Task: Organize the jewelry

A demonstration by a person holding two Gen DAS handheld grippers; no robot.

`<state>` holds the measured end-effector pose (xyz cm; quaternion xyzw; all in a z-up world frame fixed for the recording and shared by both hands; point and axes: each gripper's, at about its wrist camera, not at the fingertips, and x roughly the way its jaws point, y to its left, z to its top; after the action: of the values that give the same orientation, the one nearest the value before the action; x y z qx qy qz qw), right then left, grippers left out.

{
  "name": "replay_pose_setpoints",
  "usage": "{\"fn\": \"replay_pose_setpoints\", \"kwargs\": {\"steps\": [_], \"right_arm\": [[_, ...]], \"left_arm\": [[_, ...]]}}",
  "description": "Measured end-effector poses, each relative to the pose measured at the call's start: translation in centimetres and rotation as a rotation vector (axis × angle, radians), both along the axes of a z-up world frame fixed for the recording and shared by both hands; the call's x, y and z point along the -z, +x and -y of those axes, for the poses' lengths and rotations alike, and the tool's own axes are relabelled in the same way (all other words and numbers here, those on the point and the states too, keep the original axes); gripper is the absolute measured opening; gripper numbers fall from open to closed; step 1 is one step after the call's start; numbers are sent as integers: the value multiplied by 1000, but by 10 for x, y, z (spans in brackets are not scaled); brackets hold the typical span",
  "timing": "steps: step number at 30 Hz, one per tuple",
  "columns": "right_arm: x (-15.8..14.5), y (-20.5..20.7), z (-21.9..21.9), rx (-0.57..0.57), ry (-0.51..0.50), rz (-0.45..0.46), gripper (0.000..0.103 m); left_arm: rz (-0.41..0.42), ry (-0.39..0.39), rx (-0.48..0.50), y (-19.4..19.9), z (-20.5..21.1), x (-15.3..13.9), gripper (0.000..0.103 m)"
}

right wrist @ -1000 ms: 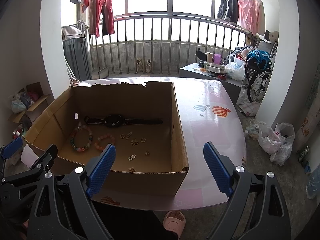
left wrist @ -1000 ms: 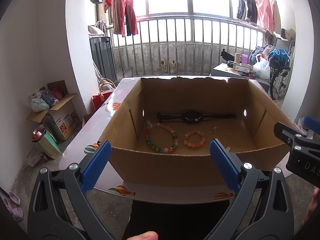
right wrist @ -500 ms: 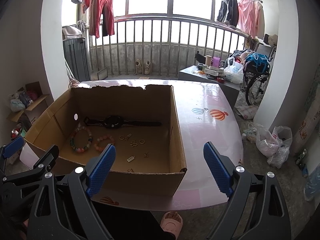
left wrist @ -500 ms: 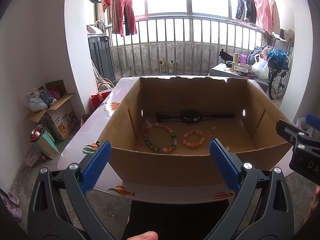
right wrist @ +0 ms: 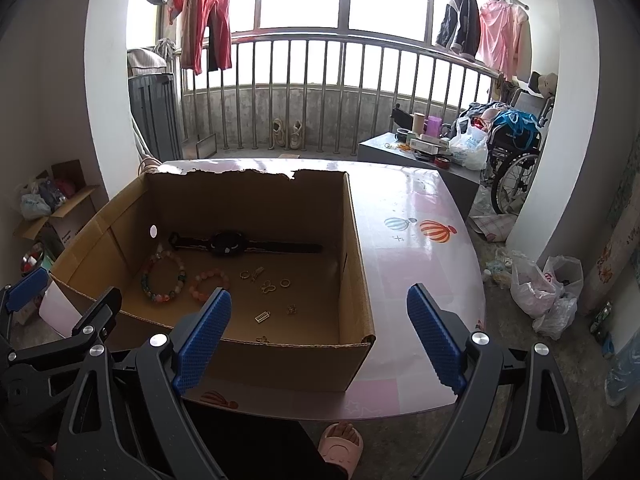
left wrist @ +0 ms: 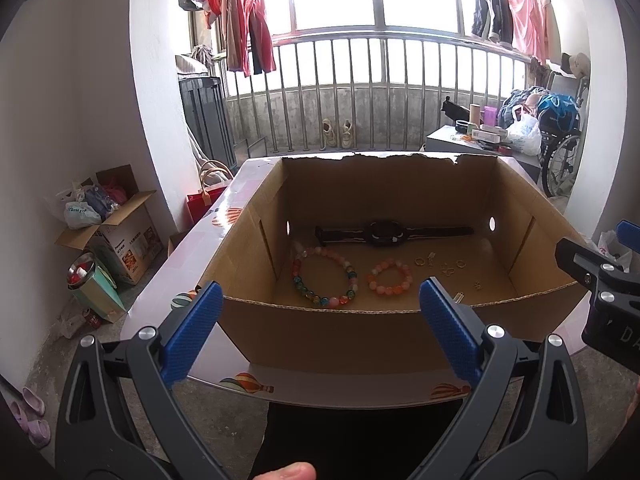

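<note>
I have both claws in front of the near wall of the cardboard box [left wrist: 352, 332], neither touching it. My left gripper [left wrist: 320, 320] is spread wide with nothing between its blue pads; my right gripper [right wrist: 320, 332] is just as wide and just as empty.

Ahead of the left claw, on the box floor, lie the large multicoloured bead bracelet [left wrist: 324, 278] and, just right of it, the small orange-pink bead bracelet [left wrist: 389, 278]. Beyond them the black watch [left wrist: 386, 233] stretches flat along the far wall. Right of the small bracelet sit the gold rings and charms [left wrist: 440, 266].

From the right wrist view I see what the left one hides behind the box's near wall: a small ladder-like charm [right wrist: 263, 316] and another tiny piece close to that wall, ahead of my right claw's left pad. This view also shows the open pink table [right wrist: 412, 248] with its balloon prints to the right of the box.

Only the left view shows the carton on the floor [left wrist: 120, 236] far to my left; its printing seems to read "Panasonic", though it is small. The right claw's body at that view's edge carries the letters "DA".
</note>
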<state>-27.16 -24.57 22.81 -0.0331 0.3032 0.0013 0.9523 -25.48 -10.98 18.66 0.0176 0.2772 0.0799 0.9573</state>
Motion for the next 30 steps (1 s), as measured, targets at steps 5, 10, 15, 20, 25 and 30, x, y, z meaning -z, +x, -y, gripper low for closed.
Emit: {"fn": "replay_pose_setpoints", "kwargs": {"steps": [5, 10, 15, 20, 25, 30], "right_arm": [[-2, 0, 2, 0, 10, 3, 87], [-3, -3, 2, 1, 9, 7, 87], [-2, -3, -1, -8, 2, 0, 87], [-2, -3, -2, -10, 0, -1, 87], [-4, -4, -1, -14, 15, 5, 87], [-5, -6, -1, -17, 16, 10, 87]], "left_arm": [[0, -1, 1, 0, 0, 0, 95], [4, 12, 4, 1, 1, 1, 95], [10, 20, 9, 2, 2, 2, 96], [4, -9, 20, 3, -3, 2, 96], [0, -18, 23, 3, -4, 2, 96], [-1, -18, 26, 3, -4, 2, 96]]}}
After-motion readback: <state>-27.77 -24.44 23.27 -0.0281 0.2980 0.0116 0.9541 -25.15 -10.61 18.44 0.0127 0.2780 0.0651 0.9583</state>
